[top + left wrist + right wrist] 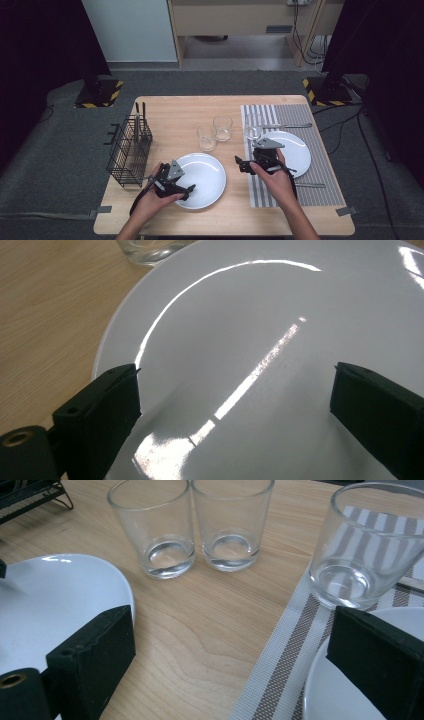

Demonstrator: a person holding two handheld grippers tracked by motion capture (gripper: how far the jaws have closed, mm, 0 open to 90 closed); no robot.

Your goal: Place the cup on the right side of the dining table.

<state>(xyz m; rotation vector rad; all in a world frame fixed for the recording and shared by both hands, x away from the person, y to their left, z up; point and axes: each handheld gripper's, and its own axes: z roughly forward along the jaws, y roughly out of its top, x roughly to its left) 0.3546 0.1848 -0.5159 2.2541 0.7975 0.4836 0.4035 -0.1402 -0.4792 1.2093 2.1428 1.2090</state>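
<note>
A white plate lies on the bare wooden table, front centre. My left gripper hovers over its left part, open, with nothing between the jaws; in the left gripper view the plate spans the gap of the gripper. A second white plate rests on a striped placemat. My right gripper is between the two plates at the mat's left edge, open and empty. Ahead of it stand two glasses on the wood and a third glass on the mat.
A black wire basket with upright cutlery stands at the table's left edge. One piece of cutlery lies at the far end of the placemat and another at its near end. Dark floor surrounds the table.
</note>
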